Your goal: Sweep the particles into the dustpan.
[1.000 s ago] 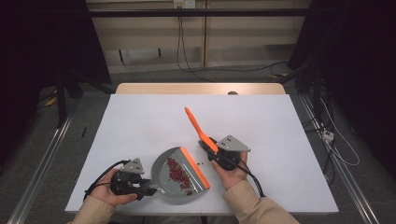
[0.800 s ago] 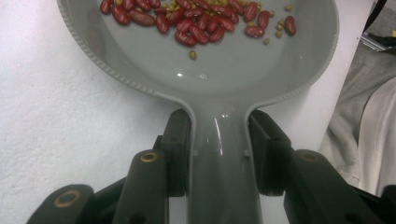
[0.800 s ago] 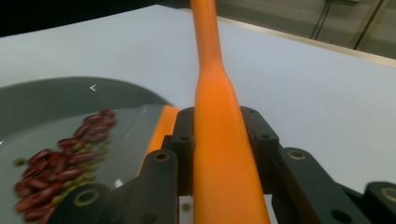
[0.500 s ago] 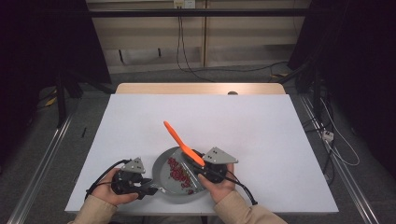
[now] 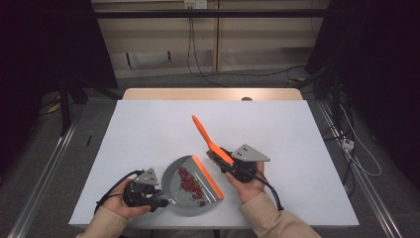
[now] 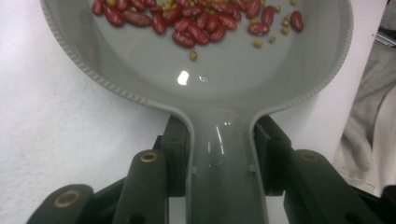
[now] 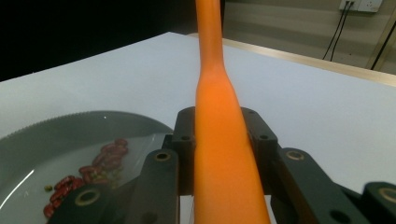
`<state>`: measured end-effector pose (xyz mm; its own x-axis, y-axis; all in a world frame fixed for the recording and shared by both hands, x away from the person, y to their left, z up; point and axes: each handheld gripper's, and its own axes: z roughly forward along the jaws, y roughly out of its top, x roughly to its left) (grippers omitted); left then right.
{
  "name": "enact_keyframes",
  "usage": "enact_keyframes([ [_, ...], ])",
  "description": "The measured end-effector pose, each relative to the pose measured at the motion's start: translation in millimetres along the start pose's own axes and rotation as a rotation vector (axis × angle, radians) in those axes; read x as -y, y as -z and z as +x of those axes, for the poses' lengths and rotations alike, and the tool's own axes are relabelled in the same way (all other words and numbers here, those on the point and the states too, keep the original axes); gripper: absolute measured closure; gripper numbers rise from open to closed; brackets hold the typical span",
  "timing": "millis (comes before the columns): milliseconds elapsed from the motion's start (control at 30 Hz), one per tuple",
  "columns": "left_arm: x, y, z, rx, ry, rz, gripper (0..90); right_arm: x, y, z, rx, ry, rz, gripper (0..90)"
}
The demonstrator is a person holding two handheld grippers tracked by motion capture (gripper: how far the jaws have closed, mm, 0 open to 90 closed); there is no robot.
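Observation:
A grey dustpan (image 5: pixel 184 197) lies near the table's front edge, with an orange strip (image 5: pixel 208 176) along its open right side. Red beans (image 5: pixel 190 180) and a few small pale ones are heaped in it. My left gripper (image 5: pixel 162 201) is shut on the pan's handle (image 6: pixel 223 154), jaws on both sides, with the beans (image 6: pixel 201 23) ahead in the bowl. My right gripper (image 5: pixel 225 161), just right of the pan, is shut on an orange brush handle (image 5: pixel 205 135) that slants up and back to the left. In the right gripper view the handle (image 7: pixel 219 140) runs between the jaws, and the pan (image 7: pixel 60 135) lies to the left.
The white table top (image 5: pixel 148 129) spreads wide behind and to both sides of the pan. A wooden edge (image 5: pixel 208 93) runs along the back with a small dark object (image 5: pixel 246 98) on it. A beige sleeve (image 6: pixel 369 116) lies right of the pan.
The right gripper swung left over the pan with the orange handle, then came back to the right, uncovering the pan's orange edge. The left gripper and pan stayed put.

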<state>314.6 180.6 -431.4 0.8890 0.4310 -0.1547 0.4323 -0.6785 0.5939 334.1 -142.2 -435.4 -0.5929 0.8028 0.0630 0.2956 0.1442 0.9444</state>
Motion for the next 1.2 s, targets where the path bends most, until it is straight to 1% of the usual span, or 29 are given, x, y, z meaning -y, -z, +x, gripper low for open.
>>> enact_keyframes([
  [33, 0.2, 0.1, 1.2, -0.012, -0.004, 0.002, 63.1, 0.5, 1.3, -2.0, 0.003, 0.0, 0.002, 70.8],
  [67, 0.8, -0.1, 1.8, -0.028, 0.0, -0.006, 63.2, 1.2, 2.8, -4.4, 0.01, -0.001, 0.002, 70.9],
  [133, 1.6, -0.2, 3.2, -0.043, 0.005, -0.019, 63.2, 2.6, 5.6, -9.6, 0.02, 0.0, 0.007, 70.8],
  [167, 2.0, 0.0, 3.4, -0.062, 0.003, -0.033, 63.2, 3.0, 6.5, -11.3, 0.023, 0.001, 0.007, 70.9],
  [233, 2.0, 0.8, 4.0, -0.077, 0.0, -0.052, 63.3, 3.5, 8.3, -15.5, 0.033, 0.001, 0.011, 70.8],
  [267, 2.0, 1.4, 4.2, -0.089, 0.009, -0.065, 63.3, 3.6, 9.2, -17.4, 0.035, -0.006, 0.009, 70.9],
  [300, 2.2, 2.0, 5.4, -0.082, 0.011, -0.077, 63.2, 3.3, 10.2, -19.3, 0.038, -0.004, 0.008, 70.8],
  [333, 2.0, 2.6, 6.6, -0.085, 0.013, -0.082, 63.2, 2.9, 11.1, -20.6, 0.043, -0.009, 0.008, 70.9],
  [400, 2.2, 3.1, 8.3, -0.095, 0.035, -0.105, 63.2, 2.3, 12.4, -23.1, 0.046, -0.006, 0.009, 70.9],
  [467, 2.2, 4.7, 11.4, -0.109, 0.041, -0.119, 63.2, 2.0, 13.9, -25.7, 0.047, -0.004, 0.008, 70.9],
  [567, 1.8, 7.2, 15.4, -0.13, 0.082, -0.166, 63.2, 1.6, 16.6, -29.5, 0.052, -0.009, 0.005, 70.9],
  [600, 1.1, 8.7, 16.9, -0.145, 0.089, -0.168, 63.2, 1.5, 17.6, -31.2, 0.052, -0.011, 0.002, 70.9],
  [633, 0.9, 9.0, 18.5, -0.164, 0.096, -0.182, 63.2, 1.4, 18.6, -32.5, 0.054, -0.013, 0.001, 70.9],
  [700, 0.6, 10.3, 22.4, -0.195, 0.122, -0.202, 63.2, 1.1, 20.7, -35.3, 0.059, -0.011, 0.001, 70.9],
  [733, 0.7, 10.8, 24.6, -0.202, 0.143, -0.21, 63.2, 1.0, 21.8, -36.7, 0.059, -0.014, 0.002, 70.9],
  [767, 1.0, 11.4, 27.4, -0.214, 0.149, -0.217, 63.2, 1.0, 22.8, -38.3, 0.06, -0.012, 0.002, 70.9],
  [800, 1.5, 11.1, 29.2, -0.231, 0.168, -0.232, 63.2, 1.0, 23.9, -39.8, 0.064, -0.014, 0.0, 70.9],
  [833, 1.8, 12.0, 32.1, -0.246, 0.176, -0.227, 63.2, 1.0, 25.0, -41.8, 0.062, -0.018, 0.0, 70.9],
  [900, 3.1, 11.8, 36.6, -0.275, 0.208, -0.245, 63.2, 1.2, 27.0, -45.2, 0.071, -0.019, 0.001, 70.9],
  [1000, 4.5, 13.0, 42.5, -0.31, 0.234, -0.245, 63.2, 1.6, 30.2, -49.3, 0.078, -0.019, 0.003, 70.9],
  [1033, 4.7, 13.6, 43.8, -0.32, 0.237, -0.241, 63.2, 1.5, 31.1, -50.2, 0.078, -0.022, 0.002, 70.9],
  [1100, 5.0, 14.2, 46.5, -0.348, 0.261, -0.247, 63.2, 1.4, 32.6, -51.5, 0.083, -0.022, 0.002, 70.9],
  [1200, 5.1, 14.3, 49.6, -0.374, 0.281, -0.252, 63.2, 1.7, 34.0, -52.5, 0.081, -0.014, 0.008, 70.9],
])
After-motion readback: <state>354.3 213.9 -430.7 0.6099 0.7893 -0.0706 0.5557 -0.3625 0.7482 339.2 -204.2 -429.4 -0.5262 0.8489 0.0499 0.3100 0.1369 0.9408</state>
